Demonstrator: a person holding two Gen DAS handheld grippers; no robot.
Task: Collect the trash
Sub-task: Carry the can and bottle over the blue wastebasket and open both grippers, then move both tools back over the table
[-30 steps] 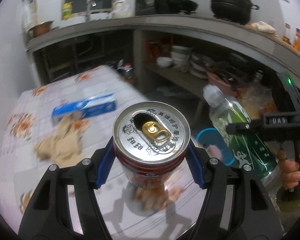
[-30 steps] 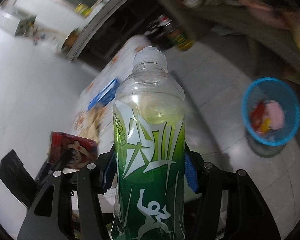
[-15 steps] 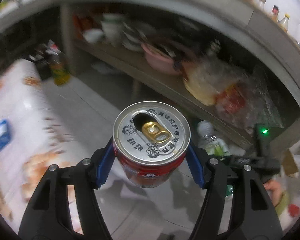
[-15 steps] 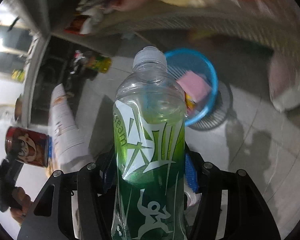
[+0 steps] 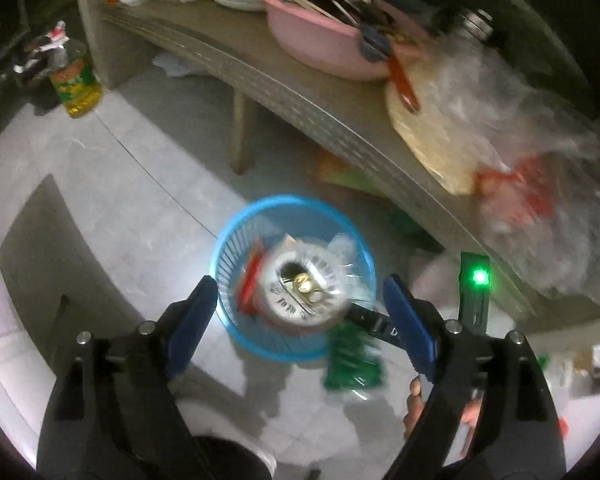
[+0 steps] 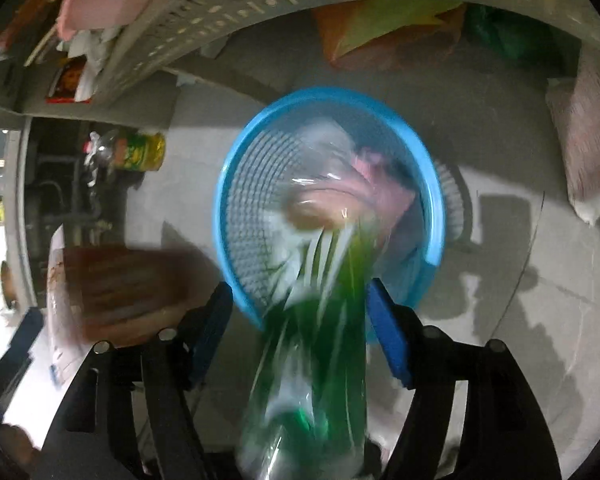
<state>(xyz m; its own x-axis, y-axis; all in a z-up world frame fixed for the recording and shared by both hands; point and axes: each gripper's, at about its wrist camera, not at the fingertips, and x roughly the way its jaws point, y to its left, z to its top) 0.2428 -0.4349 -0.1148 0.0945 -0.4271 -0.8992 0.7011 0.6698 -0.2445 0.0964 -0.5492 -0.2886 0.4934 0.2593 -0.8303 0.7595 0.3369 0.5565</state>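
Gripper (image 5: 300,312) view alone: pink basin (image 5: 320,44).

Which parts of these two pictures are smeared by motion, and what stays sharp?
Left wrist view: the can and bottle are smeared, the basket softer, the tool crisp. Right wrist view: the bottle streaks, the tool stays sharp.

1. The basket (image 5: 224,256) ahead of the left claw (image 5: 300,320) is bright blue with a ribbed wall.
2. The can (image 5: 300,292) between its blue pads (image 5: 192,320) has a silver top and a red side.
3. The bottle (image 6: 316,340) between the right claw's (image 6: 300,332) blue pads is clear with a green-and-white streaked label.
4. The basin (image 5: 320,40) far ahead is pink.
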